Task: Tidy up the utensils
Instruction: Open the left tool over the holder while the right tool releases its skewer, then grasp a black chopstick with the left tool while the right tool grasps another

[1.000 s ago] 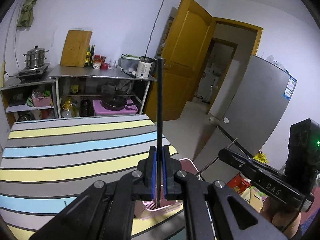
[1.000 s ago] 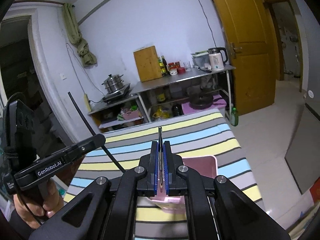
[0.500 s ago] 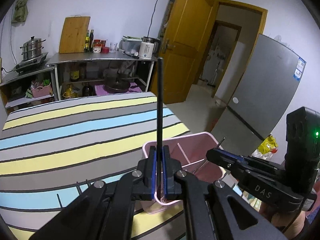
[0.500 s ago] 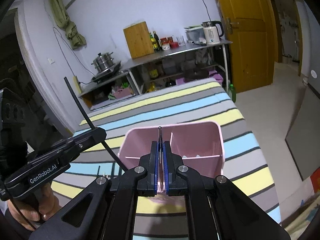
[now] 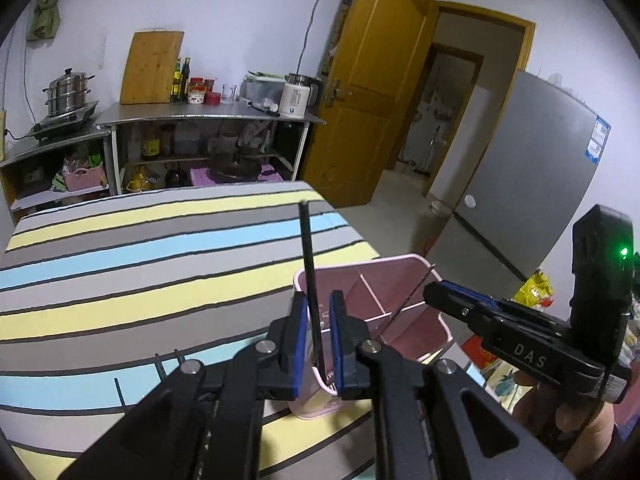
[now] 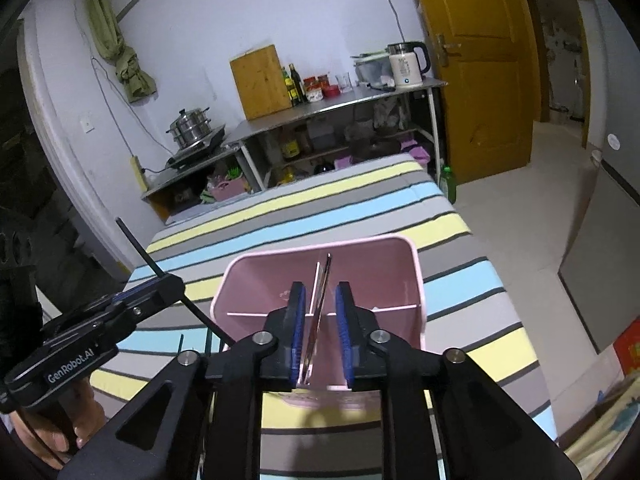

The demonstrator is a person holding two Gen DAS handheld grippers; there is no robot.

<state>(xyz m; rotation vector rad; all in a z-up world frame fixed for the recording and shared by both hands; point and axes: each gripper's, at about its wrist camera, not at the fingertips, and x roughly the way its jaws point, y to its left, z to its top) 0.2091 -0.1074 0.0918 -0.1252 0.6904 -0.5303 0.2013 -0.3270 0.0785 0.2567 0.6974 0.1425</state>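
Near the front right corner of the striped tablecloth (image 5: 120, 264): one pink utensil holder (image 6: 400, 264), upright, open-topped, split by thin white dividers into compartments.

Left gripper (image 5: 319, 344): poised over the holder's near left corner, blue pads parted. Its jaws have just been opening. Between them stands a black chopstick (image 5: 308, 264), slim and near upright, lower end down inside the holder by its near wall, neither pad pressing on it.

Right gripper (image 6: 321, 334): poised over the holder's near rim, blue pads likewise parted, jaws also just opened. Between them a metal utensil handle (image 6: 320, 300), thin and shiny, leans slightly with its lower end inside the holder at the near wall and its top by the centre divider; free of both pads. Type of utensil cannot be told.

On the cloth left of the holder: a few dark stick ends (image 5: 117, 390), largely hidden behind the gripper frames.

Beyond the far edge of the cloth: steel shelving (image 5: 208, 114) carrying a wooden chopping board (image 5: 152, 68), bottles and jars, a white kettle (image 6: 406, 65), and a stacked steamer pot (image 5: 66, 90). Yellow door (image 5: 372, 80) at right, grey refrigerator (image 5: 532, 168) beyond it.
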